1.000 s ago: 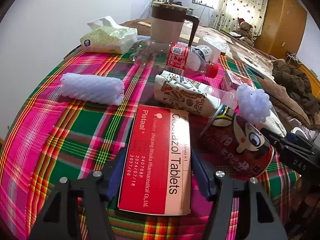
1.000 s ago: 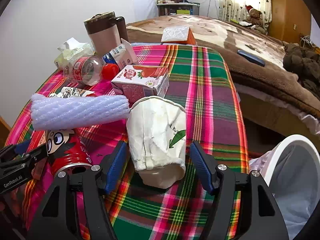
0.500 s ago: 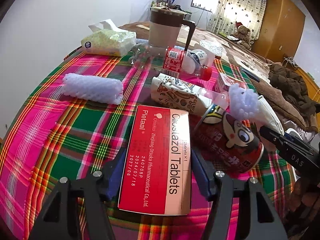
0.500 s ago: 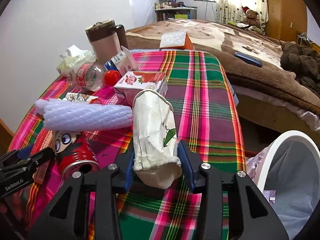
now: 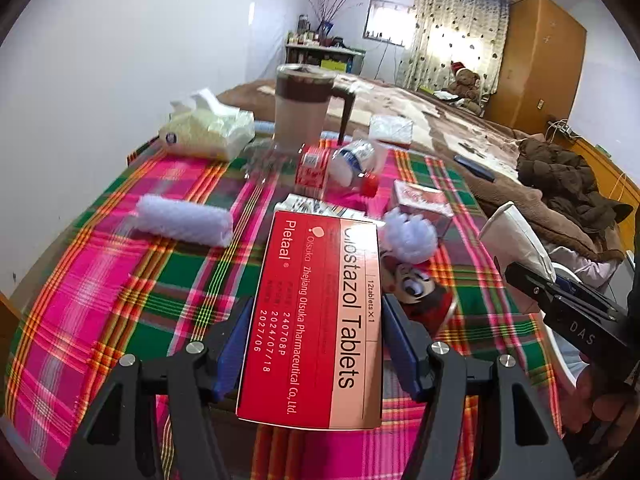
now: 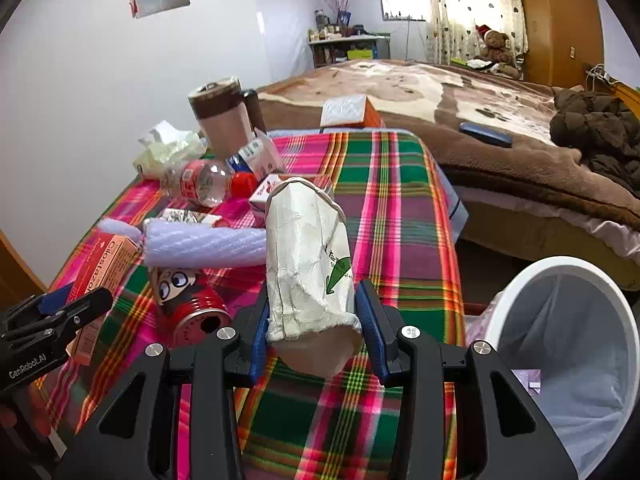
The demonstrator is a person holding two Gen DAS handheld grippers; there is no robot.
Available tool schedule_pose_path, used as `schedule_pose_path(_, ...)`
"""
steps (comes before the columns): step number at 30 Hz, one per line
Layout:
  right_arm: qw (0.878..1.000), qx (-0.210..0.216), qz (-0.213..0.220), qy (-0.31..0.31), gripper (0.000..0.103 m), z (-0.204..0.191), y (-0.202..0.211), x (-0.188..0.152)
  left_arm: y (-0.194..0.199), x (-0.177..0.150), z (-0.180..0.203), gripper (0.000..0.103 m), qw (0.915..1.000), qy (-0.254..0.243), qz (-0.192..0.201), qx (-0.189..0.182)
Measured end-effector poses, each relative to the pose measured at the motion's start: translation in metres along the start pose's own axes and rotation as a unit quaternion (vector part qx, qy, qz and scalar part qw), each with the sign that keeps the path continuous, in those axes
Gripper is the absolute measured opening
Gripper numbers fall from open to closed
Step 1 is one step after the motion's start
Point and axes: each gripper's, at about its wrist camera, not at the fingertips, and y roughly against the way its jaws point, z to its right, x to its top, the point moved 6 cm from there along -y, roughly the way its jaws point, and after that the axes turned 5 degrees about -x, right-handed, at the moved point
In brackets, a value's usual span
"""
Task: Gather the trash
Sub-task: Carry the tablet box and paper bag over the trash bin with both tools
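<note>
left gripper (image 5: 316,344) clamps a red tablet box (image 5: 316,320) above the plaid table (image 5: 120,280); right gripper (image 6: 312,332) squeezes a crumpled paper cup (image 6: 308,264), near the white bin (image 6: 568,344).

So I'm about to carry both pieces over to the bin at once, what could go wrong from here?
1. The crumpled paper cup is squashed between the right hand-held gripper pads near its base only; it may buckle further and slip out.
2. The red tablet box is pinched by its side edges in the left hand-held gripper; it could pivot and drop.
3. The white bin sits on the right, so the left load must pass the table clutter.
</note>
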Motion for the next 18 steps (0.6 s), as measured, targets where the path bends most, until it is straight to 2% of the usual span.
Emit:
schedule_pose_path(8,0.999,-0.006,0.024,-0.02,0.041,0.016,0.025,0.003,0.02,0.01,0.036,0.065,0.999,-0.03,0.021,-0.026)
schedule_pose_path(18,0.997,-0.045,0.041,-0.051,0.042,0.062,0.049,-0.002,0.021,0.01,0.101,0.065,0.9942,-0.077,0.029,-0.069)
